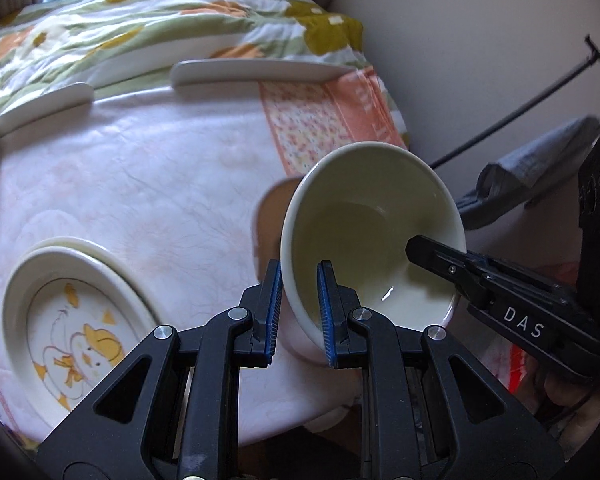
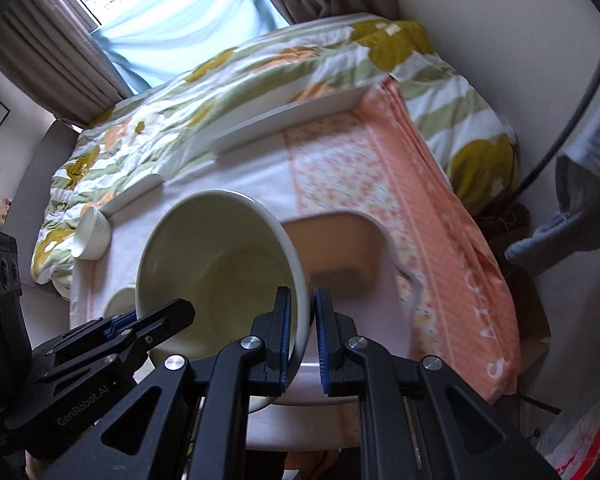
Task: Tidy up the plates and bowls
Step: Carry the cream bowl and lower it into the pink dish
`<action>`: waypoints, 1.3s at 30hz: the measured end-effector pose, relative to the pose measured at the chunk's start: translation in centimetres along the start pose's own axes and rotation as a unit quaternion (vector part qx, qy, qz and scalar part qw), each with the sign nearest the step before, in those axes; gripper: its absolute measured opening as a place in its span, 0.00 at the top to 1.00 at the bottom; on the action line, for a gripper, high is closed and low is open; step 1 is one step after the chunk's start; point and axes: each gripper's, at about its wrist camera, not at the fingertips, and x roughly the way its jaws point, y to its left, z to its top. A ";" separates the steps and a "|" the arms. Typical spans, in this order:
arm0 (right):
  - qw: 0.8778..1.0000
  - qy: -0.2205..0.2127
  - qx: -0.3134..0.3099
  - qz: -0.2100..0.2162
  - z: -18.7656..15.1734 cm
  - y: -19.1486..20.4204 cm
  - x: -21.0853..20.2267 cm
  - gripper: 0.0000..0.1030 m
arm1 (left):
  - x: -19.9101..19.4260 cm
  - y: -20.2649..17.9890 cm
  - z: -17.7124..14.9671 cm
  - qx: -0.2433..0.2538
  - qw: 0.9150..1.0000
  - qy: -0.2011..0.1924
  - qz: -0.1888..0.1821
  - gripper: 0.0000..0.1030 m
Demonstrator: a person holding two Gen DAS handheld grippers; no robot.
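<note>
A plain cream bowl [image 1: 368, 220] hangs tilted above the cloth-covered table [image 1: 148, 184], gripped at two sides of its rim. My left gripper [image 1: 299, 312] is shut on the near-left rim. My right gripper [image 1: 456, 264] bites the right rim, one finger inside the bowl. In the right wrist view the same bowl [image 2: 220, 264] sits between my right gripper's [image 2: 303, 336] blue pads, and my left gripper [image 2: 152, 320] clamps its lower-left edge. A stack of oval plates with a duck picture [image 1: 76, 320] lies at the table's near left.
A long white plate [image 1: 256, 70] and a smaller one [image 1: 40, 106] lie at the table's far edge. A small ribbed white bowl [image 2: 92, 236] stands at the far left. A tan tray [image 2: 336, 256] is beneath the bowl. A floral quilt [image 2: 220, 76] is behind, a wall at right.
</note>
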 end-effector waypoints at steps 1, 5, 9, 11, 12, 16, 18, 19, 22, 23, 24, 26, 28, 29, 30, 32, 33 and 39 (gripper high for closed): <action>1.000 0.004 0.003 -0.002 -0.1 -0.6 0.4 0.89 | 0.7 -0.3 0.0 0.006 1.000 0.005 0.006 0.85; 1.000 0.019 0.005 -0.002 -0.1 -2.3 1.9 0.89 | 2.7 -1.1 -0.2 0.019 0.999 0.018 0.024 0.85; 1.000 0.030 0.006 0.006 -0.4 -3.2 3.3 0.89 | 4.1 -1.3 0.1 0.033 0.998 0.028 0.044 0.85; 0.999 0.033 0.005 0.008 -0.5 -3.3 3.7 0.89 | 4.6 -1.3 0.3 0.039 0.997 0.032 0.050 0.85; 0.999 0.035 0.004 0.008 -0.4 -3.4 3.9 0.89 | 4.9 -1.4 0.5 0.045 0.997 0.033 0.056 0.85; 0.999 0.042 0.003 0.006 -0.3 -3.6 4.4 0.89 | 5.7 -2.0 0.6 0.069 0.994 0.044 0.072 0.85; 0.999 0.045 0.006 0.005 -0.4 -3.8 4.5 0.89 | 6.0 -2.1 0.6 0.073 0.993 0.048 0.076 0.85; 0.999 0.047 0.008 0.005 -0.4 -3.9 4.6 0.89 | 6.1 -2.2 0.6 0.075 0.993 0.049 0.079 0.85; 0.999 0.052 0.011 0.006 -0.4 -4.0 4.8 0.89 | 6.4 -2.3 0.9 0.079 0.991 0.052 0.089 0.85; 0.998 0.053 0.011 0.005 -0.4 -4.0 4.9 0.89 | 6.4 -2.3 0.9 0.081 0.991 0.053 0.092 0.85; 0.998 0.054 0.013 0.006 -0.5 -4.1 4.9 0.89 | 6.5 -2.3 0.9 0.084 0.990 0.054 0.098 0.85; 0.998 0.054 0.017 0.006 -0.5 -4.3 5.0 0.89 | 6.8 -2.4 0.9 0.088 0.989 0.058 0.104 0.85; 0.998 0.056 0.019 0.003 -0.6 -4.3 5.2 0.89 | 7.0 -2.6 0.8 0.096 0.987 0.058 0.114 0.85; 0.998 0.057 0.018 0.001 -0.6 -4.2 5.2 0.89 | 7.1 -2.7 0.8 0.099 0.986 0.057 0.118 0.85; 0.998 0.057 0.017 -0.001 -0.7 -4.1 5.3 0.89 | 7.1 -2.7 0.7 0.102 0.986 0.055 0.121 0.85; 0.998 0.057 0.019 -0.001 -0.7 -4.1 5.3 0.89 | 7.2 -2.8 0.7 0.106 0.985 0.054 0.125 0.85; 0.998 0.057 0.021 0.000 -0.8 -4.2 5.3 0.89 | 7.2 -2.8 0.8 0.107 0.985 0.053 0.126 0.85; 0.998 0.056 0.029 0.000 -0.8 -4.3 5.3 0.89 | 7.2 -3.2 0.6 0.119 0.982 0.046 0.142 0.85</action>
